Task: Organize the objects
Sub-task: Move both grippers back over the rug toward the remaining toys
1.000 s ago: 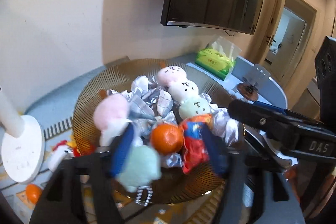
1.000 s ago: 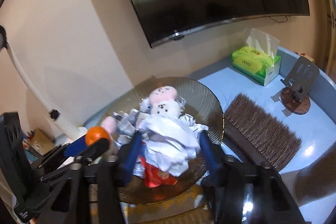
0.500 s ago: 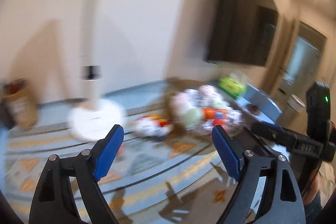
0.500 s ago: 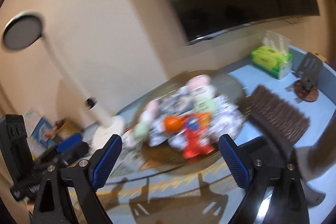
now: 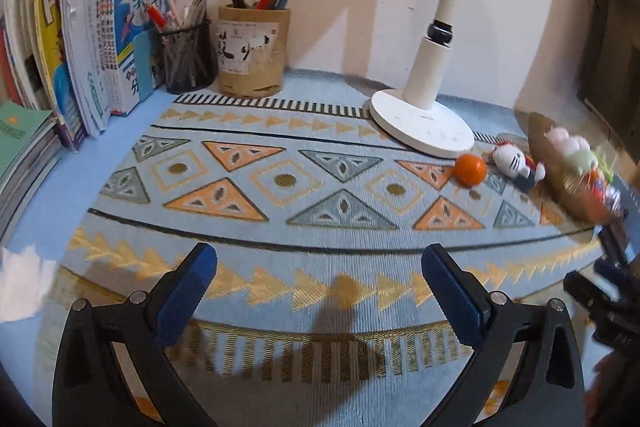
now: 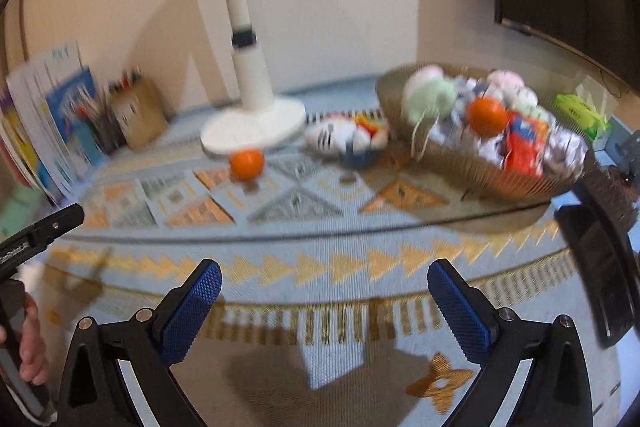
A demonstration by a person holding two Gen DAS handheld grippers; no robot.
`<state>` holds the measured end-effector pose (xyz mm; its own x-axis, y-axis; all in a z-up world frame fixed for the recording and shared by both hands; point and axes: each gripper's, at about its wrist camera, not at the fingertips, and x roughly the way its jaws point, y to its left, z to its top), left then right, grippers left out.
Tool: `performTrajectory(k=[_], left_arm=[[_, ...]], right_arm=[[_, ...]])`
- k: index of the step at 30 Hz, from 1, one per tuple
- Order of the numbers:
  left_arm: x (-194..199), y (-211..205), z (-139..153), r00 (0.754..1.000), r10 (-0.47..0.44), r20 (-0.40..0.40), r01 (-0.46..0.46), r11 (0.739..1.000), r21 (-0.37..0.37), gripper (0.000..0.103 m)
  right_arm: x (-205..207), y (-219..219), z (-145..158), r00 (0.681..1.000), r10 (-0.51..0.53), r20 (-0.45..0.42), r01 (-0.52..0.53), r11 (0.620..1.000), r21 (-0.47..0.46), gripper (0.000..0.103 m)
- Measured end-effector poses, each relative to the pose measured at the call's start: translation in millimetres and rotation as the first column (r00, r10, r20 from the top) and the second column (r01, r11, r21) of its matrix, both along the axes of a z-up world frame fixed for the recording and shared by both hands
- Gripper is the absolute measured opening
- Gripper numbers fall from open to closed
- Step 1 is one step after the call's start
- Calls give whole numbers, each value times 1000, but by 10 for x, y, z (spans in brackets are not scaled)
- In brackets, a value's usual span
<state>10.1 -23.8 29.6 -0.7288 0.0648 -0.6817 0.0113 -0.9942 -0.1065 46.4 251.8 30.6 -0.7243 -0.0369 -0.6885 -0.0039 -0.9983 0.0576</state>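
Note:
A gold ribbed bowl (image 6: 500, 171) on the patterned mat holds several plush toys, an orange (image 6: 486, 115), a red packet and crumpled wrappers. In the left wrist view the bowl (image 5: 560, 179) sits at the far right. A loose orange (image 5: 470, 169) (image 6: 246, 165) and a white striped plush toy (image 5: 510, 159) (image 6: 332, 139) lie on the mat between the lamp and the bowl. My left gripper (image 5: 318, 267) hovers over bare mat, its jaws opening with nothing between them. My right gripper (image 6: 324, 275) is also opening and empty, well short of the bowl.
A white lamp base (image 5: 424, 127) stands at the back. A mesh pen cup (image 5: 186, 61), a tan pen holder (image 5: 252, 51) and upright books (image 5: 100, 39) line the back left. A green tissue pack (image 6: 576, 111) and a dark flat object (image 6: 600, 267) are on the right.
Both grippers have left the bowl and swung left over the mat. The left no longer holds the green plush toy, and the right has let go of the wrappers. Both jaws stand wider.

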Motion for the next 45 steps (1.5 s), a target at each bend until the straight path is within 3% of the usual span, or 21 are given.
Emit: performTrajectory(k=[3,9,20,45], left_arm=[[-3,83,6,1000,-14,-14,13,999,-46,102],[4,-62,28,1000,-12,13,12,1000,8,102],[12,-27,29,1000,-9,16,9,1000,-12,102],[33,14,21,999,-22,25,23,1000,-19,102]], right_arm=[[-70,-13,-85,999,-18,44,16,999,43,103],[-281,108,-262,971,-150,188,132,986,106,103],[-237,191,-241,972,-147,181,139,989,58,103],[-309,162,-304,967,-129,219,123,991,43,103]])
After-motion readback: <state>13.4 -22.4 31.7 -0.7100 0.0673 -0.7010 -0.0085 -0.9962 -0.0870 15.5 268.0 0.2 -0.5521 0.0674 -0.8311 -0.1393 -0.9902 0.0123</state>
